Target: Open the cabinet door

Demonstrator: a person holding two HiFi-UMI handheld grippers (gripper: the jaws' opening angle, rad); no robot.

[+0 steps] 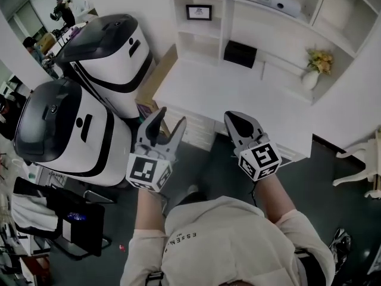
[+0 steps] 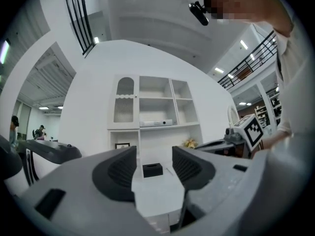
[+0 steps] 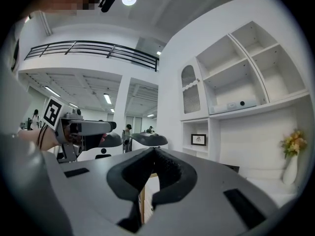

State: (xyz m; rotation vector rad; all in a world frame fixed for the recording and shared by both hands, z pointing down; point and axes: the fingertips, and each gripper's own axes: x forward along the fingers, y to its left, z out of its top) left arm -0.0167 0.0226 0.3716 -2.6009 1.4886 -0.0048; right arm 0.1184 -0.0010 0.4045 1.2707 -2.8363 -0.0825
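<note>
Nothing is done: the cabinet door [image 2: 123, 107], at the far upper left of the shelf unit [image 2: 158, 113], stands shut and untouched, my left claw [image 1: 171, 115] wide and empty, my right claw [image 1: 238, 121] closed on nothing, both well short of it.

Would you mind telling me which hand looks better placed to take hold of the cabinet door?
Left, probably: the left tool stands open and empty, and the cabinet door sits on the shelf unit's left side. The right tool is shut.
</note>
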